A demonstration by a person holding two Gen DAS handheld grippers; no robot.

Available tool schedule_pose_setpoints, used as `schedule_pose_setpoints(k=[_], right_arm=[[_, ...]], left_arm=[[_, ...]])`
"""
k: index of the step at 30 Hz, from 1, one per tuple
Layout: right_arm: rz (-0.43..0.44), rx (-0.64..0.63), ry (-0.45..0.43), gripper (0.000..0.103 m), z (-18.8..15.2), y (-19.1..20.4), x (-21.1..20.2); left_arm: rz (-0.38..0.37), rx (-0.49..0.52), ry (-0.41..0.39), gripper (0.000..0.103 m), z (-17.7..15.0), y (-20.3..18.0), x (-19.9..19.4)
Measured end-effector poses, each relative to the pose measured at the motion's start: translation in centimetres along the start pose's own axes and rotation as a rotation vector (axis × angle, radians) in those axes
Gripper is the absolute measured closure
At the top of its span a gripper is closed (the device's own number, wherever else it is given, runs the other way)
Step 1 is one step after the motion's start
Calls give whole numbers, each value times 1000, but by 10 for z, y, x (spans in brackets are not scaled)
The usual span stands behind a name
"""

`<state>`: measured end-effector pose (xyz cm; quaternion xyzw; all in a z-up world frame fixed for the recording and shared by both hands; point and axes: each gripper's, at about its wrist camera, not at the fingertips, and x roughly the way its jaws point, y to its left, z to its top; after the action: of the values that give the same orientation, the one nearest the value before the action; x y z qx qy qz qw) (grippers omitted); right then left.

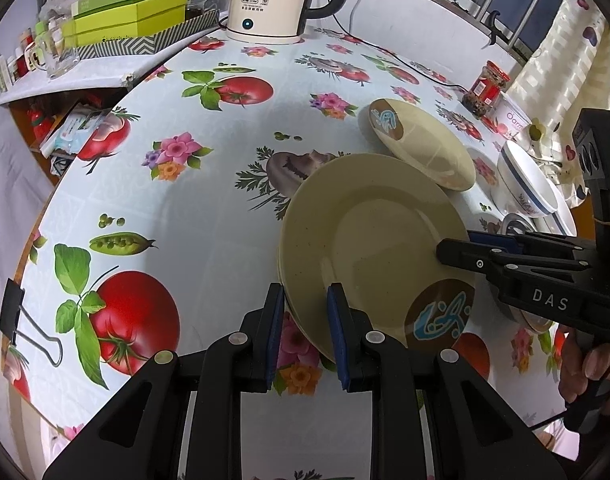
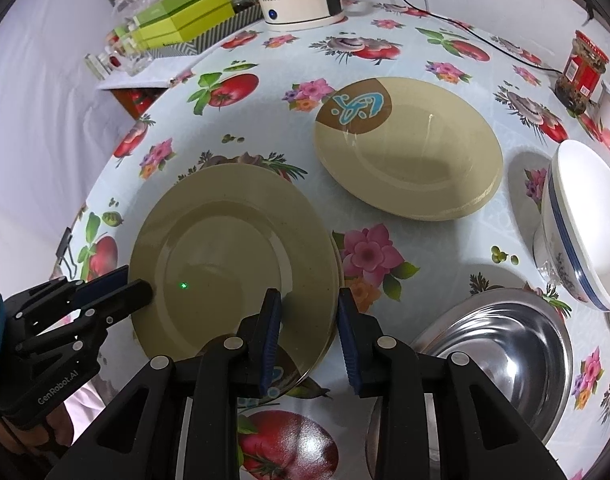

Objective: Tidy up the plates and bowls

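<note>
A beige plate (image 1: pixel 369 240) with a brown-and-blue emblem lies on top of another like it on the flowered tablecloth; it also shows in the right wrist view (image 2: pixel 233 264). My left gripper (image 1: pixel 305 304) straddles its near-left rim, jaws slightly apart, rim between them. My right gripper (image 2: pixel 309 312) straddles the opposite rim, jaws apart; it shows in the left wrist view (image 1: pixel 457 248). A second beige plate (image 2: pixel 409 152) lies farther back (image 1: pixel 425 144). A white bowl with a blue band (image 2: pixel 585 220) sits at the right.
A steel bowl (image 2: pixel 505 352) lies near right. A kettle (image 1: pixel 273 0), green boxes (image 1: pixel 133 12), a red-lidded jar (image 2: pixel 583 68), a white tub (image 1: pixel 515 118) and a binder clip (image 1: pixel 25 320) stand around the table edges.
</note>
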<state>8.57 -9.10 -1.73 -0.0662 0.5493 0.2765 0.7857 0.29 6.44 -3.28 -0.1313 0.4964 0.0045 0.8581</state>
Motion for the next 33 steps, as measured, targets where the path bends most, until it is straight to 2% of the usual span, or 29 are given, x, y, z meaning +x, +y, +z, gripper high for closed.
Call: schedule_pose_setpoints(k=[21,29,33], right_arm=[[-22,-9,-23,73,-3,0,-1],[-19,-3,-64,73,0,-4,-9],[-14,-5,-52,77,-1,-3,-4]], left_arm=[[-22,2,-1,80,-1,2,2],[-28,-22,-42,80,14,13,-3],[-37,-37,-25,80,18,17,4]])
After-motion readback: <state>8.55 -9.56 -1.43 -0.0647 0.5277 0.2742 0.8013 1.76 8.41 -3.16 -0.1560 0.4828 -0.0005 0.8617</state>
